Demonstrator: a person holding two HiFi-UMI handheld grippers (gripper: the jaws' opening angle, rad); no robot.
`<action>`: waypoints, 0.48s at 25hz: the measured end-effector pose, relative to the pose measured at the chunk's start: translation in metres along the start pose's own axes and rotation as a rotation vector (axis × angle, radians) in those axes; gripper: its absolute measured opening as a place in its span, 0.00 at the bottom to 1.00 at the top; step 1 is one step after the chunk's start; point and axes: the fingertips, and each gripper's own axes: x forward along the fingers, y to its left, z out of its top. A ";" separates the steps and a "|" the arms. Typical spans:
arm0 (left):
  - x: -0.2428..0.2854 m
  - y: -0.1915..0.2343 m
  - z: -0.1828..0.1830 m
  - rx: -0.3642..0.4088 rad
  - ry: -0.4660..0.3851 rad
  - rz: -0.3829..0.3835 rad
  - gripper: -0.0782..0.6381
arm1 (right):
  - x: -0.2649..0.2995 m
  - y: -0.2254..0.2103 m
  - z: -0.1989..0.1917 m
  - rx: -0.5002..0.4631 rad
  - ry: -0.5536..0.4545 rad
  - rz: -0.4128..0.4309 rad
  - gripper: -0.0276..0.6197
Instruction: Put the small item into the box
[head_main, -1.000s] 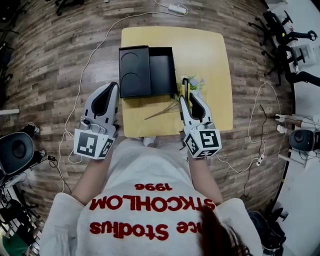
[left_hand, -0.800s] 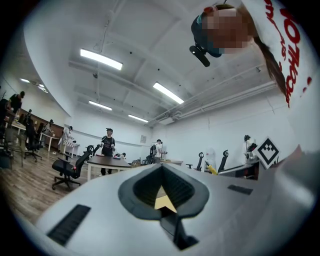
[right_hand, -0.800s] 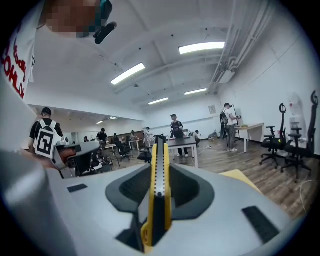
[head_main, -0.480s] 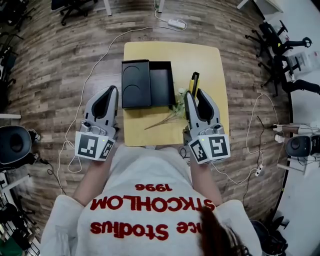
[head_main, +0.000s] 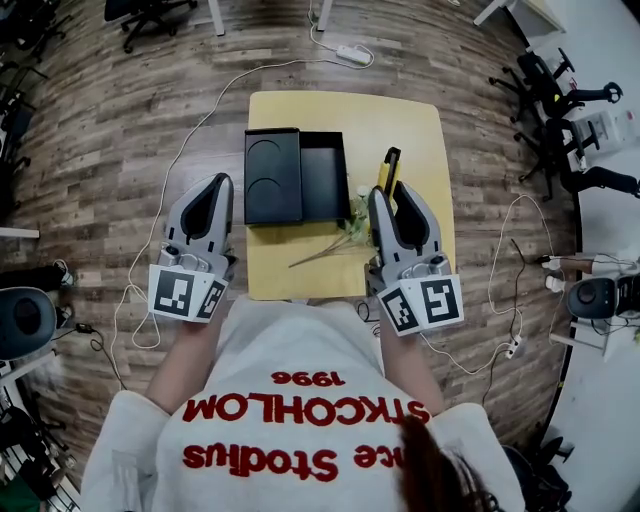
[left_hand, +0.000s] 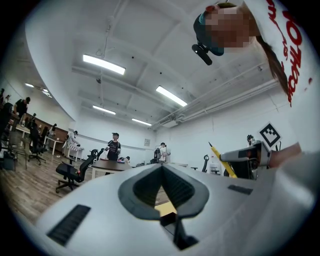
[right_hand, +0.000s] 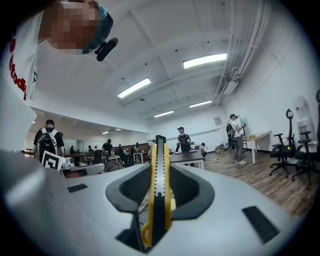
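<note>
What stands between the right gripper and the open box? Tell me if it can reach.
Probably yes. The right gripper holds the utility knife above the table, and nothing lies between it and the box.

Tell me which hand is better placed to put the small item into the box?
Right. The right gripper clamps the yellow utility knife, close by the open black box; the left gripper is shut and empty.

Small yellow square table (head_main: 405, 125) on wood-plank floor (head_main: 120, 120). Open black box (head_main: 325, 180) flat on left half; lid (head_main: 273, 175) with two round recesses beside it, along table's left edge. Flower sprig (head_main: 340, 235) just off box's near right corner, stems toward near edge. Right half bare.
</note>
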 end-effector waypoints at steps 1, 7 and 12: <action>0.001 0.002 -0.002 -0.003 0.004 0.001 0.12 | 0.002 0.000 -0.002 0.000 0.008 0.000 0.22; 0.007 0.010 -0.016 -0.020 0.027 0.013 0.12 | 0.021 -0.005 -0.026 0.051 0.086 0.018 0.22; 0.013 0.021 -0.033 -0.040 0.051 0.019 0.12 | 0.039 -0.010 -0.059 0.098 0.165 0.008 0.22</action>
